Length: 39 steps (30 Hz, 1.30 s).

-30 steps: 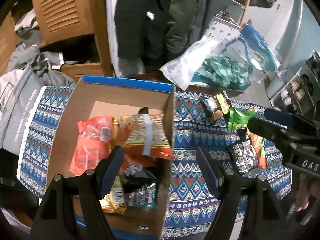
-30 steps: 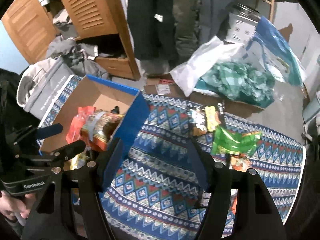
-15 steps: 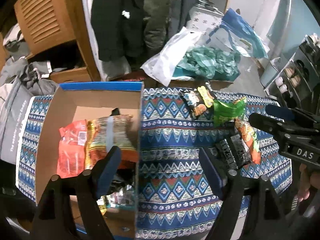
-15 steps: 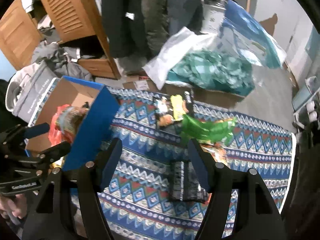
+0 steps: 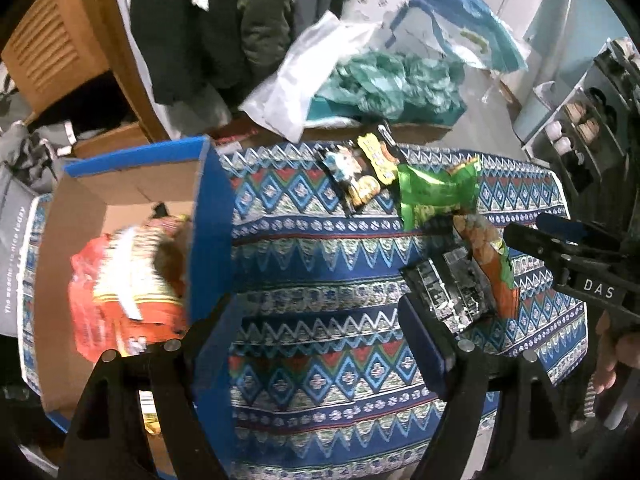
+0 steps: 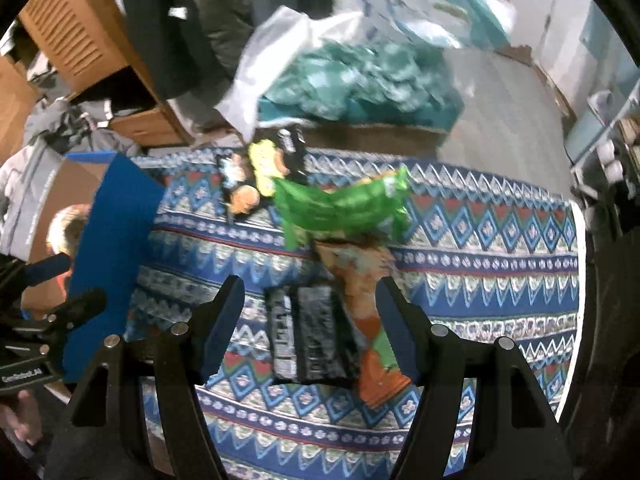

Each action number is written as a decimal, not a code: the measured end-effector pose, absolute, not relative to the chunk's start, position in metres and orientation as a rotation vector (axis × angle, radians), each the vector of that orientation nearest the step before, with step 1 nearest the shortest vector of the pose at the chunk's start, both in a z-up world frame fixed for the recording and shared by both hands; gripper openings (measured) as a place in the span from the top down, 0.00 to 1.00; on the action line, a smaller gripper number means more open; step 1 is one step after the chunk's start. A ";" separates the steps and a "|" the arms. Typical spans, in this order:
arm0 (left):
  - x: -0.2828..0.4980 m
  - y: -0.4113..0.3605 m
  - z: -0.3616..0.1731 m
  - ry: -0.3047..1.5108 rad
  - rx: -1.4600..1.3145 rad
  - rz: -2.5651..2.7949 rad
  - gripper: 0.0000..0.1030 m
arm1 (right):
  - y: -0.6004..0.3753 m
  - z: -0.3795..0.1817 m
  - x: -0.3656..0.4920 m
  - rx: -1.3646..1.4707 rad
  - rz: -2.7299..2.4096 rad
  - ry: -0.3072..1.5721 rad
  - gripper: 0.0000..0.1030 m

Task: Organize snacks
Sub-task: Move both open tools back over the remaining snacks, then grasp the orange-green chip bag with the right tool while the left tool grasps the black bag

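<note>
Snack packets lay loose on the patterned cloth [image 6: 480,248]; the black packet [image 6: 308,332] sat between the right claw's [image 6: 310,312] spread fingers, apparently lined up for pickup. Left claw [image 5: 316,328] hung spread, empty, beside the cardboard box [image 5: 120,188].

Both wrist views downward, sharing patterned cloth [image 5: 320,272], snacks

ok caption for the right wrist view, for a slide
Open right tongs hover over a black packet on the patterned cloth, box at left.
</note>
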State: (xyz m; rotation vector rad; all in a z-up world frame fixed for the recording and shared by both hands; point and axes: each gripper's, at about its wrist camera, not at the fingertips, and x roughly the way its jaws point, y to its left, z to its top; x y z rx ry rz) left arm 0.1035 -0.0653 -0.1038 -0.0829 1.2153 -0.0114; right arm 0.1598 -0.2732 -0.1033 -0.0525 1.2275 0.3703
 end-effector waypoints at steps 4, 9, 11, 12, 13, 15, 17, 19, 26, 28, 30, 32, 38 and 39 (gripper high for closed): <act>0.112 -0.075 -0.120 1.253 -0.104 -0.017 0.21 | -0.290 -0.121 0.164 -0.044 0.341 1.256 0.34; 0.124 -0.087 -0.137 1.288 -0.104 -0.018 0.21 | -0.306 -0.144 0.172 -0.040 0.313 1.284 0.34; 0.128 -0.090 -0.144 1.299 -0.119 -0.024 0.21 | -0.312 -0.154 0.176 -0.032 0.307 1.295 0.34; 0.129 -0.092 -0.147 1.303 -0.127 -0.027 0.21 | -0.315 -0.160 0.177 -0.026 0.303 1.301 0.34; 0.131 -0.093 -0.150 1.305 -0.131 -0.030 0.21 | -0.317 -0.164 0.178 -0.022 0.302 1.307 0.34; 0.133 -0.096 -0.156 1.313 -0.130 -0.037 0.21 | -0.320 -0.175 0.179 -0.022 0.306 1.324 0.34; 0.136 -0.098 -0.162 1.324 -0.127 -0.038 0.21 | -0.321 -0.183 0.179 -0.028 0.310 1.336 0.34; 0.138 -0.100 -0.168 1.333 -0.130 -0.040 0.21 | -0.321 -0.190 0.180 -0.029 0.316 1.349 0.34; 0.141 -0.103 -0.180 1.359 -0.134 -0.046 0.21 | -0.306 -0.213 0.175 -0.088 0.346 1.393 0.34; 0.141 -0.101 -0.181 1.364 -0.137 -0.045 0.21 | -0.299 -0.219 0.171 -0.133 0.336 1.407 0.43; 0.140 -0.099 -0.182 1.370 -0.143 -0.044 0.21 | -0.293 -0.223 0.166 -0.142 0.335 1.422 0.52; 0.139 -0.096 -0.183 1.373 -0.145 -0.038 0.21 | -0.287 -0.228 0.160 -0.110 0.331 1.461 0.56; 0.133 -0.090 -0.183 1.378 -0.170 -0.039 0.21 | -0.271 -0.227 0.138 -0.012 0.339 1.486 0.63; 0.133 -0.090 -0.182 1.378 -0.174 -0.041 0.21 | -0.268 -0.226 0.135 0.001 0.342 1.484 0.63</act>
